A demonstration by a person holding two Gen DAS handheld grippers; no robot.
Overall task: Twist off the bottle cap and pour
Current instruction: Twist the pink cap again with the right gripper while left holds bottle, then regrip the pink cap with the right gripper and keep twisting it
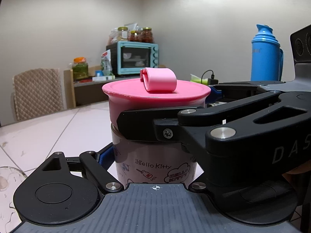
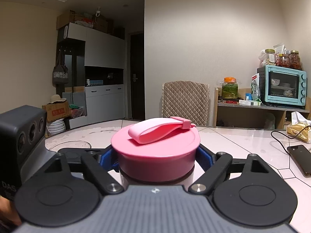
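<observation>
At table centre, left gripper [image 1: 155,155] clamps the bottle [image 1: 155,167] body while right gripper [image 2: 156,155], pads at 3 & 9 o'clock, is clamped on the pink cap [image 2: 156,145]: twist level w/ firm squeeze, bottle upright, no lift till threads free.

The round plastic cap [image 2: 156,145] is bright pink, its flat carrying strap [image 2: 155,131] paler pink. The bottle's pale pink body [image 1: 155,167] bears black-outlined Hello Kitty cartoons and lettering. The grippers' finger pads [image 2: 206,156] are blue, their arms black.
</observation>
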